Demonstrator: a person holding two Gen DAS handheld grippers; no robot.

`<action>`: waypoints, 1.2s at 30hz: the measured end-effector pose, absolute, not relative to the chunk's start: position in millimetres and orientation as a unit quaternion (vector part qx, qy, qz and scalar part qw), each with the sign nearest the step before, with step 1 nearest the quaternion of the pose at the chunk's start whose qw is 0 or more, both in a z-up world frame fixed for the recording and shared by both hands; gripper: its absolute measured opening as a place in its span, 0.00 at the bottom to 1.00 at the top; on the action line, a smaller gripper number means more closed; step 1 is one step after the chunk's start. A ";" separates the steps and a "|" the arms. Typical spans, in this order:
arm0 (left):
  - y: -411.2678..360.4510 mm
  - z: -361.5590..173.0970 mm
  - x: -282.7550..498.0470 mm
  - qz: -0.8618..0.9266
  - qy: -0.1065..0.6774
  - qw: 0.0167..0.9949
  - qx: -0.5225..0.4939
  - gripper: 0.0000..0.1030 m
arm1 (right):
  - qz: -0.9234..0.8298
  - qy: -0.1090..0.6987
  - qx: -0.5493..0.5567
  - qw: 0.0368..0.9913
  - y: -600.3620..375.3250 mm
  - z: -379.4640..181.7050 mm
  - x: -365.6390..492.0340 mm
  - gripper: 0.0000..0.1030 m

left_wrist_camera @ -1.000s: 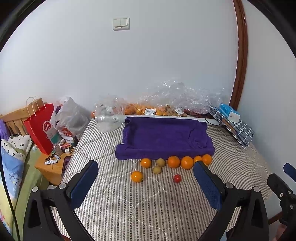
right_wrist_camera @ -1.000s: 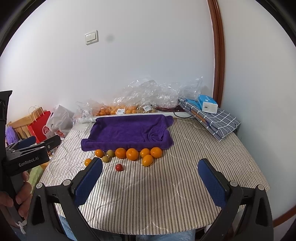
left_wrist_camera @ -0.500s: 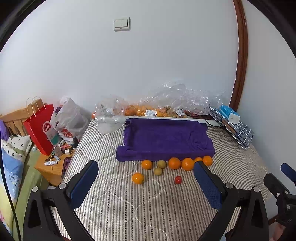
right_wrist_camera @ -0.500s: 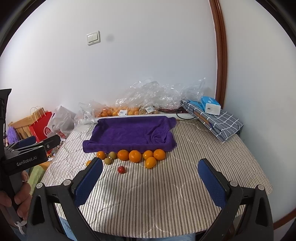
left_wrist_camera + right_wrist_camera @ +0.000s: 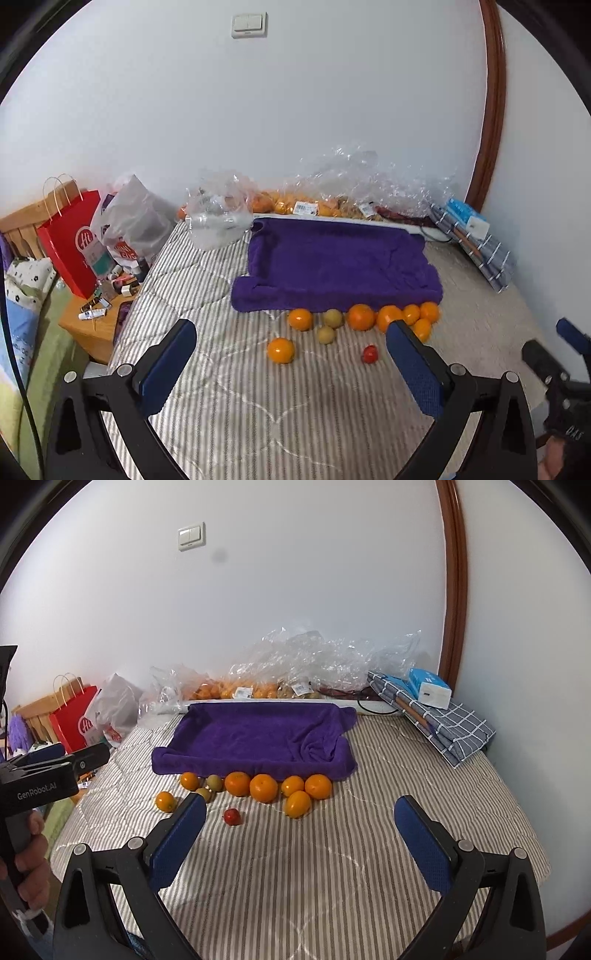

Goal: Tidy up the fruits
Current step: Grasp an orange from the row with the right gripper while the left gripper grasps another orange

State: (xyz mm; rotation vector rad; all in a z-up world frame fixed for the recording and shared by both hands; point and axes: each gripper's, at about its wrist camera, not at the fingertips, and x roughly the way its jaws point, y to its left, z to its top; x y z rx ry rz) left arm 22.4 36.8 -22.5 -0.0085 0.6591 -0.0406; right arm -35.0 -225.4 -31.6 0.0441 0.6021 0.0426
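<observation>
Orange fruits [image 5: 263, 787] sit in a row running left to right along the front edge of the purple towel [image 5: 255, 738], on the striped bed [image 5: 332, 867]. Left gripper [image 5: 291, 363] and right gripper [image 5: 301, 830] both hang wide apart, holding nothing.

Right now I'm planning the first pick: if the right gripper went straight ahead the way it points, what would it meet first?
Probably the front orange, lying about midway ahead of the right gripper, whose jaws stand wide open. The small red fruit sits left of that line. Depth is unclear in the fisheye view.
</observation>
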 end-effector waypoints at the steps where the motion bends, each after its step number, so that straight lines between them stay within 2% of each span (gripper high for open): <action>1: 38.2 -25.1 23.9 -0.018 0.323 0.946 -0.002 1.00 | 0.021 0.294 0.024 0.955 -225.7 -35.2 -31.8 0.98; 16: 71.8 -101.8 80.3 0.009 0.381 0.924 -0.001 0.98 | 0.021 0.339 0.053 0.939 -230.3 -89.8 23.5 0.91; 20: 85.4 -122.9 93.8 0.008 0.407 0.913 -0.024 0.98 | 0.015 0.374 0.061 0.925 -235.8 -116.9 45.6 0.77; 22: 89.6 -131.4 100.5 0.013 0.416 0.909 -0.029 0.98 | 0.018 0.393 0.063 0.917 -236.3 -132.5 56.0 0.74; 24: 90.2 -138.6 106.4 0.010 0.422 0.906 -0.030 0.97 | 0.018 0.405 0.063 0.912 -236.6 -147.4 66.7 0.65; 27: 86.5 -145.9 111.0 0.003 0.423 0.906 -0.024 0.95 | 0.021 0.413 0.071 0.908 -237.9 -162.0 77.9 0.61; 32: 81.4 -154.5 118.3 -0.016 0.421 0.907 -0.029 0.95 | 0.036 0.414 0.097 0.905 -233.7 -174.3 99.7 0.60; 34: 78.8 -155.5 119.5 -0.021 0.421 0.906 -0.036 0.95 | 0.037 0.417 0.097 0.903 -229.7 -177.9 105.9 0.55; 36: 75.6 -156.4 121.0 -0.029 0.419 0.906 -0.040 0.95 | 0.042 0.426 0.091 0.899 -226.1 -183.2 112.5 0.45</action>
